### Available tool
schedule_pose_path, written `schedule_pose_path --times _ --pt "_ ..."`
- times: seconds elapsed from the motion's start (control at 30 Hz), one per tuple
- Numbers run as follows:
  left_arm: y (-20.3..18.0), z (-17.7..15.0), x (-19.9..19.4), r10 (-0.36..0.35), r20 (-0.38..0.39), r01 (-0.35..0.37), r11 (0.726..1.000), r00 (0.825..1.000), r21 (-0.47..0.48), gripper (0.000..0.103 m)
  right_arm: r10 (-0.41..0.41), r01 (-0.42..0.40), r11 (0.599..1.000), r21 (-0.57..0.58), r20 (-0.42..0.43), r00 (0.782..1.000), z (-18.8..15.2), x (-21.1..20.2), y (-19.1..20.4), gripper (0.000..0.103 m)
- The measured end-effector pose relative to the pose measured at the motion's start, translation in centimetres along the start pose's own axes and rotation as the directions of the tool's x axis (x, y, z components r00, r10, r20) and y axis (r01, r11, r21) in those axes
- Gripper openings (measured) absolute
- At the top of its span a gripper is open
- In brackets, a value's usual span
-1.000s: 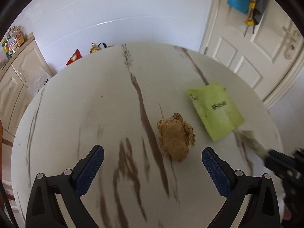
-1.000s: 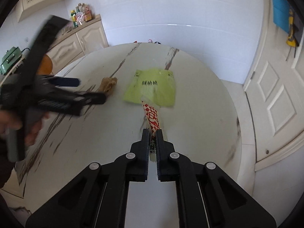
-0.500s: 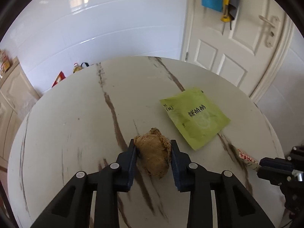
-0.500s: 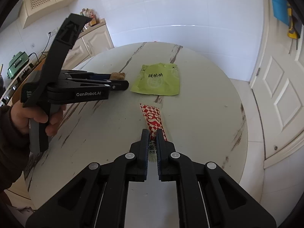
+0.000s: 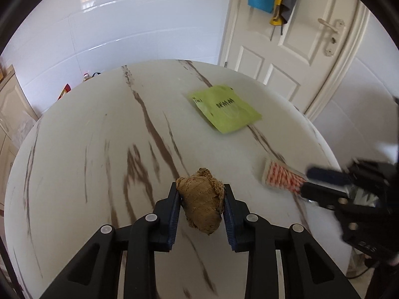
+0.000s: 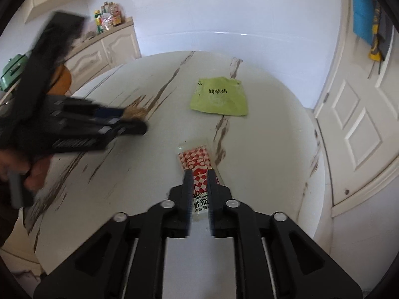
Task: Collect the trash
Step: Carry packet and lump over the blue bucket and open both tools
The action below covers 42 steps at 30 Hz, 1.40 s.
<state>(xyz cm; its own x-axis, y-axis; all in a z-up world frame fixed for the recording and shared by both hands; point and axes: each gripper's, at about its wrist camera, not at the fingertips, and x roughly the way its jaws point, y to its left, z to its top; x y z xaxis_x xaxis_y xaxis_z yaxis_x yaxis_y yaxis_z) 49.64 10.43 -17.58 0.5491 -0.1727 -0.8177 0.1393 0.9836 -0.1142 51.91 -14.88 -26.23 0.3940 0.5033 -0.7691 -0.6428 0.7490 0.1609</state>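
on the round marble table (image 5: 74, 149), the left gripper (image 5: 201, 206) clenches a soft brown paper wad (image 5: 202, 204) – light, crushable – while the right gripper (image 6: 199, 191), jaws just parting, straddles a slippery red-checked sachet (image 6: 198, 167).

Much free desk on the left and far side, crowded on the right.

The desk (image 5: 74, 149) is bare on its left and far half. The green packet (image 5: 225, 108) lies flat toward the far right, and the red checked sachet (image 6: 199, 164) lies near the front edge. The left claw (image 6: 129, 122) hangs over the left side; cabinets (image 6: 107, 49) stand behind it.
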Motion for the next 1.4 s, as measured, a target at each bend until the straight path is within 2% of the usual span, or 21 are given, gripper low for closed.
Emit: schedule_pose_path --times 0.03,0.07,0.13,0.27,0.33,0.37,0.4,0.43,0.5,0.63,0.73,0.93,1.03,1.13,1.17,1.2,1.23,1.3,1.4 --pt "-0.2 -0.3 -0.5 -0.005 0.0 0.005 1.0 1.0 0.007 0.028 0.001 -0.001 1.0 0.006 -0.002 1.0 0.2 0.3 0.0 0.039" --pt "-0.8 -0.6 -1.5 -0.006 0.001 0.006 1.0 1.0 0.006 0.028 -0.011 0.011 1.0 0.003 -0.002 1.0 0.4 0.6 0.2 0.041" --pt "-1.0 -1.2 -2.4 -0.012 0.005 0.012 1.0 1.0 0.012 0.028 -0.009 0.009 1.0 -0.003 -0.028 1.0 0.5 1.3 0.6 0.04" --pt "-1.6 -2.1 -4.4 -0.019 0.012 0.019 1.0 1.0 0.011 0.028 -0.06 0.059 0.998 -0.016 -0.043 0.997 0.2 2.2 1.3 0.039" --pt "-1.9 -2.5 -5.0 -0.023 0.017 0.023 1.0 1.0 0.012 0.028 -0.071 0.07 0.997 -0.014 -0.04 0.997 0.1 2.2 1.2 0.026" --pt "-2.1 -2.6 -5.2 -0.028 0.017 0.028 1.0 0.999 0.011 0.028 -0.086 0.086 0.996 -0.02 -0.034 0.996 0.0 2.2 1.1 0.025" --pt "-2.1 -2.6 -5.3 -0.029 0.018 0.029 1.0 0.999 0.011 0.028 -0.08 0.079 0.997 -0.008 -0.032 0.996 -0.1 2.0 0.9 0.018" --pt "-2.3 -2.8 -5.6 -0.029 0.021 0.029 1.0 0.999 0.012 0.028 -0.079 0.079 0.997 0.012 -0.032 0.996 -0.1 1.9 0.6 0.007" --pt "-3.1 -3.0 -6.2 -0.035 0.03 0.034 0.999 0.999 0.017 0.028 -0.081 0.081 0.996 0.045 -0.018 0.997 -0.4 1.1 0.2 0.006" --pt "-5.5 -3.2 -7.3 -0.048 0.043 0.046 0.998 0.998 0.036 0.028 -0.02 0.017 0.995 0.103 0.026 0.999 -1.8 -1.5 -0.6 0.006" --pt "-8.7 -3.8 -8.9 -0.088 0.068 0.083 0.994 0.994 0.077 0.028 0.002 -0.013 0.989 0.145 0.077 0.997 -3.1 -5.0 -1.4 0.006" --pt "-18.5 -5.8 -10.9 -0.161 0.114 0.139 0.974 0.98 0.178 0.028 -0.021 -0.016 0.977 0.211 0.171 0.985 -7.4 -12.4 -3.9 0.006" --pt "-23.1 -6.4 -10.2 -0.197 0.099 0.172 0.961 0.975 0.218 0.028 -0.085 0.037 0.967 0.253 0.183 0.979 -10.2 -15.4 -5.8 0.006" --pt "-28.1 -7.1 -7.6 -0.202 0.068 0.178 0.948 0.977 0.262 0.028 -0.139 0.077 0.939 0.335 0.164 0.977 -14.4 -17.3 -9.0 0.006" --pt "-29.2 -7.2 -6.6 -0.2 0.054 0.179 0.946 0.978 0.27 0.028 -0.139 0.077 0.939 0.335 0.164 0.977 -14.4 -17.3 -9.0 0.006" --pt "-30.6 -7.4 -5.4 -0.199 0.035 0.182 0.942 0.979 0.281 0.028 -0.165 0.098 0.919 0.382 0.146 0.975 -16.7 -17.5 -11.0 0.006" --pt "-31.9 -7.6 -4.0 -0.19 0.014 0.177 0.939 0.982 0.294 0.028 -0.165 0.098 0.919 0.382 0.146 0.975 -16.7 -17.5 -11.0 0.006" --pt "-33.8 -7.7 -1.3 -0.179 -0.026 0.178 0.935 0.984 0.306 0.028 -0.172 0.103 0.892 0.44 0.118 0.978 -19.3 -17.2 -13.9 0.006" --pt "-36.0 -7.6 2.8 -0.165 -0.079 0.182 0.934 0.983 0.307 0.028 -0.16 0.091 0.872 0.481 0.105 0.982 -21.0 -16.5 -16.0 0.006"
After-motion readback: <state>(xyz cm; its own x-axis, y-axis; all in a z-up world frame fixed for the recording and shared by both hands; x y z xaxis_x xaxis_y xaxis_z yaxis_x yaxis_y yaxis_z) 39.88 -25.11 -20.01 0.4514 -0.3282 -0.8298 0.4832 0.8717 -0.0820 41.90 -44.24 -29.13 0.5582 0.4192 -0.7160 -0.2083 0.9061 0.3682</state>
